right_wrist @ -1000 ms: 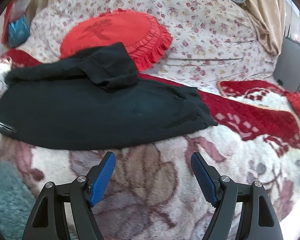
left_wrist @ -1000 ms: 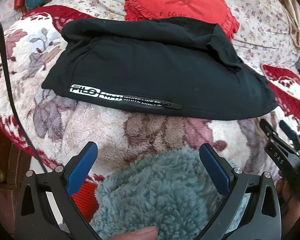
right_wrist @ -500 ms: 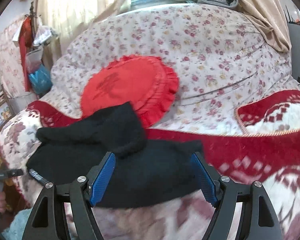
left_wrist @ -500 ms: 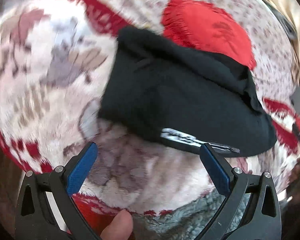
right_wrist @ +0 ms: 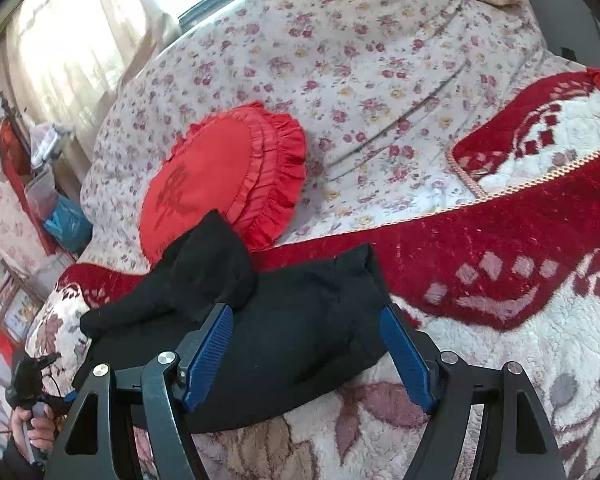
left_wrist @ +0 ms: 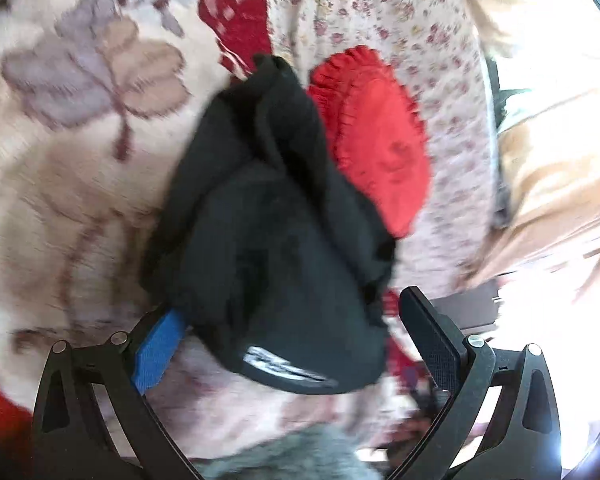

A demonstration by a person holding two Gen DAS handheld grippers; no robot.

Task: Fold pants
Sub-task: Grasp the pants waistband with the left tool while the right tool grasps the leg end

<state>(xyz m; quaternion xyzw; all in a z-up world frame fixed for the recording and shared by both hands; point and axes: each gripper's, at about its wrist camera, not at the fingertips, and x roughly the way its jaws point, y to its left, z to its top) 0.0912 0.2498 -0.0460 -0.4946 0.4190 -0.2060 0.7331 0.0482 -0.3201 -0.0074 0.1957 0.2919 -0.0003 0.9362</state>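
White print strip on black pants (left_wrist: 284, 364), between left tool (left_wrist: 296, 340) fingers: blurred, unreadable. Dark motif on red cushion (right_wrist: 176, 196): can't read either.

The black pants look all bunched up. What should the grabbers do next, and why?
Probably ease both open grippers onto the ends of the black pants and pinch. The right gripper and left gripper each straddle cloth without gripping, and one flap is still rumpled near the red cushion.

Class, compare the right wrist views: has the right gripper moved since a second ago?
Yes. The right gripper advanced toward the black pants; its open fingers now straddle their near end, with the red cushion looming closer.
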